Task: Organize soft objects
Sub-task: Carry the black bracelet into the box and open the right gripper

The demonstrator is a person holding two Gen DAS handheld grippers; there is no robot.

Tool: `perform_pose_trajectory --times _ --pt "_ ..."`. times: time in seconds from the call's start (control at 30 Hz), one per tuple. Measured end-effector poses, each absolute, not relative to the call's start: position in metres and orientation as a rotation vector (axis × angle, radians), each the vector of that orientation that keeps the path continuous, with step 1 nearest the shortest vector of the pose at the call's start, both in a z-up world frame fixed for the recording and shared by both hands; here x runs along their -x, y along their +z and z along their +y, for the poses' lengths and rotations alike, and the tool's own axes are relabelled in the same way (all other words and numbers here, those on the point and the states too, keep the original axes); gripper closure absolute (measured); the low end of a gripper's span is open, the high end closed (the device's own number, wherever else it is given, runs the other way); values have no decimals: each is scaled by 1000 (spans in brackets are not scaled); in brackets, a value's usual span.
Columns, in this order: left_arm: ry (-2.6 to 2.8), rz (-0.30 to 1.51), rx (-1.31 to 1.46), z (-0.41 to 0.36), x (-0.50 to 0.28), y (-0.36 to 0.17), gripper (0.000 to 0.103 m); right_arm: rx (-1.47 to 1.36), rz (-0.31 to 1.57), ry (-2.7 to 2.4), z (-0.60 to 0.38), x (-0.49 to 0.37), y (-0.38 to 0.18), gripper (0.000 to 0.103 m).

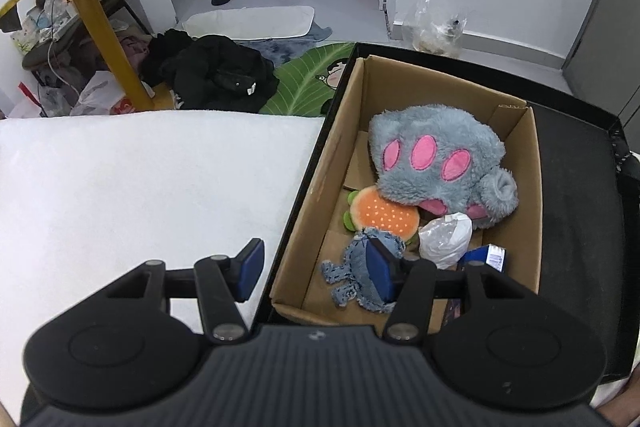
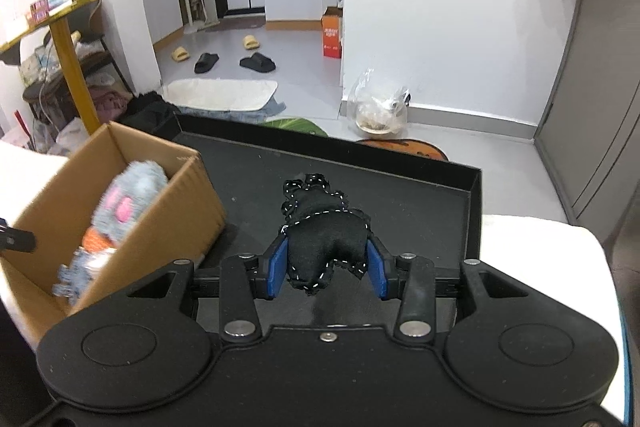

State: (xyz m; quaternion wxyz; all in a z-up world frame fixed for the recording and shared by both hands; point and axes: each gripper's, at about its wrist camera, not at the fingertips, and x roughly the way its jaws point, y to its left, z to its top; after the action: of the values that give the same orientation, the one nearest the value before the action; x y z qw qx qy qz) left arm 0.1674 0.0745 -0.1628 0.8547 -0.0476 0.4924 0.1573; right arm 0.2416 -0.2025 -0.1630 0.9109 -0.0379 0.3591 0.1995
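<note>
A black stitched soft toy (image 2: pixel 326 239) is clamped between the right gripper (image 2: pixel 327 265) fingers over the black tray (image 2: pixel 440 203), presumably for the cardboard box (image 1: pixel 360 95); the left gripper (image 1: pixel 316 269) is spread, empty

Grey plush paw (image 1: pixel 440 163), pink pads; orange burger toy (image 1: pixel 384 213), white dots; black toy (image 2: pixel 326 235), white stitching.

Fluffy grey plush paw (image 1: pixel 436 163) with smooth pink pads, frayed denim toy (image 1: pixel 356 279), matt corrugated cardboard box (image 1: pixel 520 163), black cloth toy (image 2: pixel 326 231) white-stitched, matt black tray (image 2: pixel 400 187)
</note>
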Motion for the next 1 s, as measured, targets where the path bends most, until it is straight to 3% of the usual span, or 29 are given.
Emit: perform_pose_trajectory --times 0.6,1.0 --pt "278 1027 182 88 -164 -169 50 126 691 519 -175 -201 -113 62" --pt "294 1039 248 103 -164 -176 71 199 687 682 -116 -185 -96 61"
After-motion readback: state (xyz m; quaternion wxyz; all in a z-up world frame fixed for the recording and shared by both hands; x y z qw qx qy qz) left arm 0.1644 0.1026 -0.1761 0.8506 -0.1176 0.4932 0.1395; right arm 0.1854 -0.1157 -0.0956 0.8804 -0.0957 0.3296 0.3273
